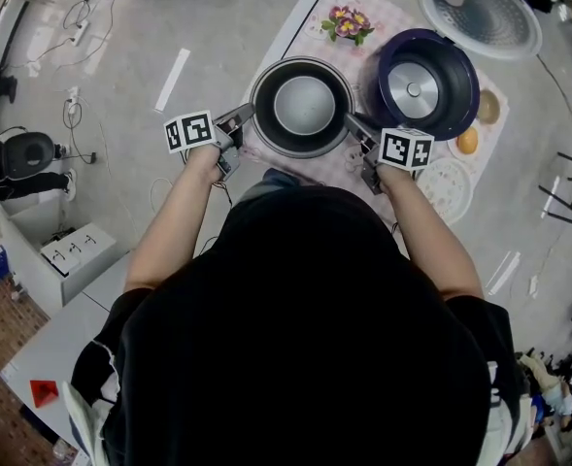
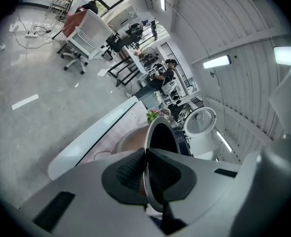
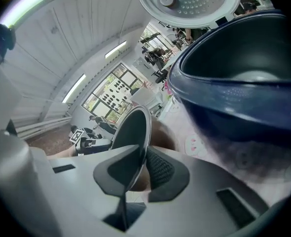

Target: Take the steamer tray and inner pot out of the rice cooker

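1. Left claw [image 1: 248,116] and right claw [image 1: 353,123] are each clamped on the rim of the inner pot [image 1: 302,107], one on its left edge, one on its right.
2. That pot is out of the rice cooker [image 1: 423,85], just left of it over the worktop [image 1: 383,16]; whether its base touches the cloth I cannot tell.
3. Step in hand: setting the pot down. Next, it likely needs a level lowering, then both claws let go together.
4. A steamer tray [image 1: 444,187] lies near right, already out.
5. Flowers [image 1: 348,22] stand just beyond the pot, and the open lid [image 1: 480,13] is far right; the cooker's wall crowds the right claw.
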Action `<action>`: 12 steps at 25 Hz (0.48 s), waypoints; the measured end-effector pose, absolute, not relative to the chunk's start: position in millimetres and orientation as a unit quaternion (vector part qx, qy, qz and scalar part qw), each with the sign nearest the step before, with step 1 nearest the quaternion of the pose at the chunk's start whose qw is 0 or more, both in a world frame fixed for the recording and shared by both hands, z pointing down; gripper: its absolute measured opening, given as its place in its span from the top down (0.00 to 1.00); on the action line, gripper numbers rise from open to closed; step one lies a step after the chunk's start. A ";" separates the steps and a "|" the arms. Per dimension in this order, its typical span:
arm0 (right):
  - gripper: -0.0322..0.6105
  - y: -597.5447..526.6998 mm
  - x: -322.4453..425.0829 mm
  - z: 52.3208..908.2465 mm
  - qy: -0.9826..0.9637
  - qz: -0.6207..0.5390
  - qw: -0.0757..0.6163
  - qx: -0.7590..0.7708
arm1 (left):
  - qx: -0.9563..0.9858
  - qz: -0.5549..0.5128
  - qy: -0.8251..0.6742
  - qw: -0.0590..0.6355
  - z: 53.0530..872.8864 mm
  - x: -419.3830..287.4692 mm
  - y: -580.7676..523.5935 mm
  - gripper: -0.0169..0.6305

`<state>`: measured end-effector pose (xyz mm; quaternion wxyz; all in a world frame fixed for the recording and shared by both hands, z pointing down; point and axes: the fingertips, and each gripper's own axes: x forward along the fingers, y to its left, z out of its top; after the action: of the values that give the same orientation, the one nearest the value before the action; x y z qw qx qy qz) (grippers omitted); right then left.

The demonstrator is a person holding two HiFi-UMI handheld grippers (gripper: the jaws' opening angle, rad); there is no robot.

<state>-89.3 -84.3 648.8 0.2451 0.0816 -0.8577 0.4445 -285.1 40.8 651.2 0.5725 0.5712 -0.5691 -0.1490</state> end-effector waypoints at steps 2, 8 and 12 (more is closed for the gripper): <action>0.87 -84.2 -89.0 658.2 -0.855 0.446 0.252 0.083 | 0.567 -0.145 -0.568 0.579 661.5 -286.0 38.9 0.91; 0.87 -84.7 -81.5 682.1 -0.841 0.465 0.261 0.095 | 0.566 -0.131 -0.560 0.591 677.4 -283.6 30.3 0.91; 0.86 -84.4 -80.7 686.3 -0.836 0.472 0.259 0.101 | 0.566 -0.130 -0.558 0.593 679.9 -285.9 25.2 0.91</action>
<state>-80.7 -84.4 686.3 0.2589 0.1009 -0.8364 0.4725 -285.9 25.2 679.9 0.5928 0.5663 -0.5576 -0.1301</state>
